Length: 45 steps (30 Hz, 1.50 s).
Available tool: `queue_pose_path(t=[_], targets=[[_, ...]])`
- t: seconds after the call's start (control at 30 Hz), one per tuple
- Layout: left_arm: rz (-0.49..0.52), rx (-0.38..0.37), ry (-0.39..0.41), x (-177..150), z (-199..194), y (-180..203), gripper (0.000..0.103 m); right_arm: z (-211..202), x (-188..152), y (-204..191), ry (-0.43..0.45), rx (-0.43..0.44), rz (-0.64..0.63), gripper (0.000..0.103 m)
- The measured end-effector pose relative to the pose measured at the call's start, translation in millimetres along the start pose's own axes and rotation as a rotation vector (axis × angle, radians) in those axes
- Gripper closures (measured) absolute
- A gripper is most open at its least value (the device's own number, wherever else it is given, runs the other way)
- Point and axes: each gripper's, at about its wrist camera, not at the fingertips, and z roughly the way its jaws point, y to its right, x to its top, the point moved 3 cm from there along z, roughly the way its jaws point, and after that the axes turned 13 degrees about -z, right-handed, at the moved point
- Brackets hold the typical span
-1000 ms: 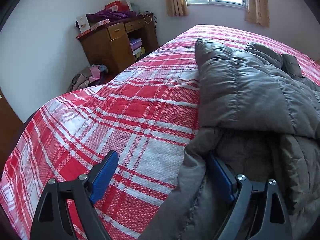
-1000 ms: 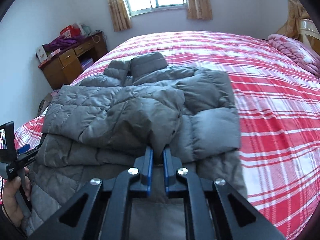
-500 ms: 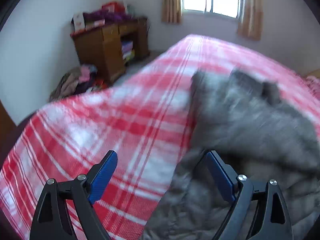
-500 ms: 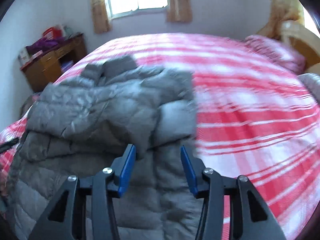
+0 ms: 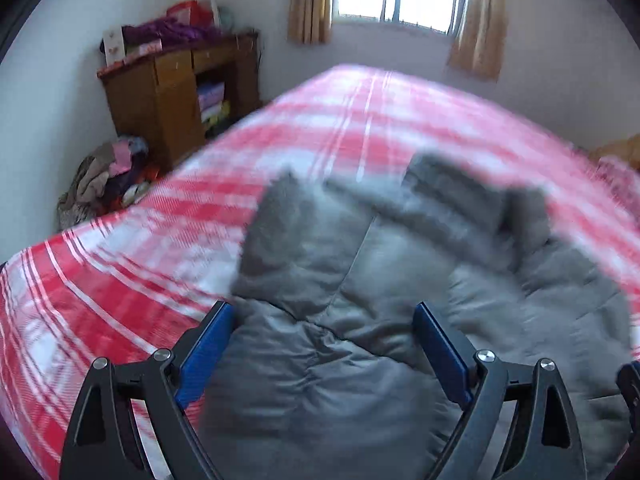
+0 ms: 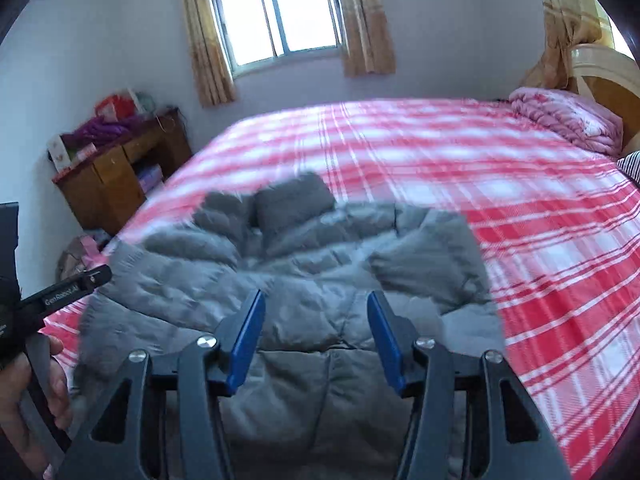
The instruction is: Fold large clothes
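Note:
A grey padded down jacket lies partly folded on the red and white plaid bed, sleeves laid over its body. It also shows in the right wrist view. My left gripper is open and empty, hovering over the jacket's near left part. My right gripper is open and empty, hovering over the jacket's near middle. The left gripper's body and the hand holding it show at the left edge of the right wrist view.
A wooden desk piled with things stands against the left wall, with a heap of clothes on the floor beside it. A pink folded quilt lies by the headboard at far right. A curtained window is behind the bed.
My right gripper was shut on the jacket's folded edge, then opened and let go. Both grippers have lifted and pulled back; the left view has swung right, over the jacket.

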Motion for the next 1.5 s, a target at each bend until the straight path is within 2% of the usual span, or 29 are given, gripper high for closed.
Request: queue_pose_path(t=[0.07, 0.1, 0.17, 0.27, 0.6, 1.5], targets=[[0.003, 0.000, -0.053, -7.2, 22.5, -1.8, 0.005, 20.1, -15.7, 2.2, -0.041, 0.002, -0.002, 0.049], [-0.007, -0.002, -0.049, -11.5, 27.9, -4.5, 0.002, 26.9, -22.5, 2.1, -0.056, -0.007, -0.017, 0.052], [-0.002, 0.003, -0.029, -12.1, 25.9, -3.0, 0.001, 36.8, -35.7, 3.1, -0.060, 0.006, -0.041, 0.054], [0.007, 0.012, -0.034, -12.6, 28.3, -2.0, 0.001, 42.1, -41.2, 9.2, -0.087, 0.024, -0.008, 0.054], [0.057, 0.075, -0.024, -17.2, 31.7, 6.2, 0.001, 50.6, -44.6, 2.8, -0.133, -0.016, -0.046, 0.054], [0.067, 0.088, -0.012, -19.0, 33.1, 7.4, 0.001, 56.3, -45.2, -6.7, -0.165, -0.094, -0.109, 0.054]])
